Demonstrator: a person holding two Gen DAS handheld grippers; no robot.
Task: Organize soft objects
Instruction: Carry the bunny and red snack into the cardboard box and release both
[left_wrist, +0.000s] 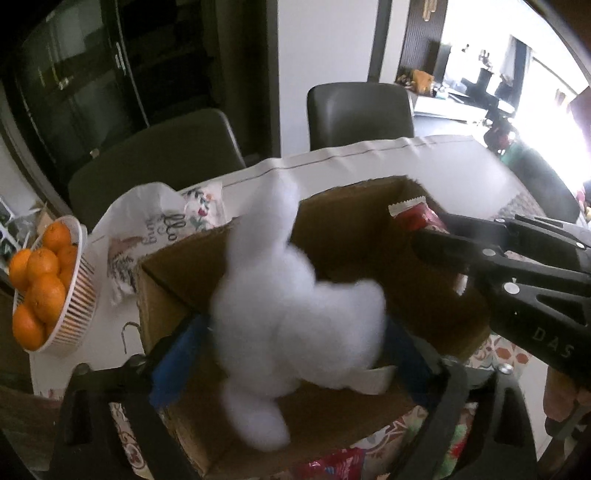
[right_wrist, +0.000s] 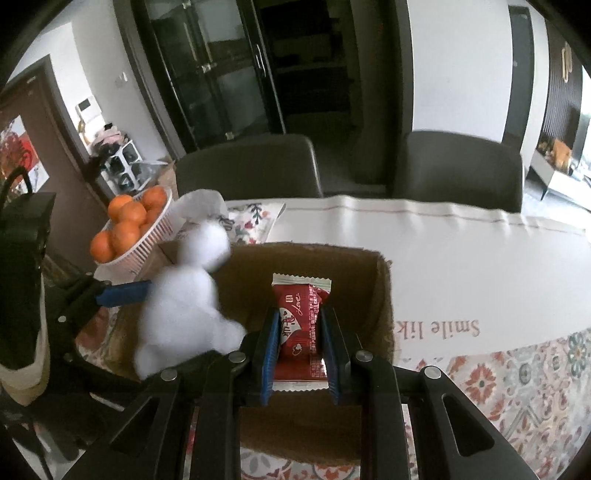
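Nearby, orange basket — left gripper wide, cotton loose; right gripper pinching packet.

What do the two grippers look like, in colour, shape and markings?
Both grippers, left and right, are black plastic frames with cut-out slots, round silver rivets and blue finger pads. The right one carries pale letters "DAS" on its side. No cables or sleeves are visible.

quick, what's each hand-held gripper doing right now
Left hand-held gripper: open, white stuffing loose between its jaws, over the box.
Right hand-held gripper: closed on the red packet.
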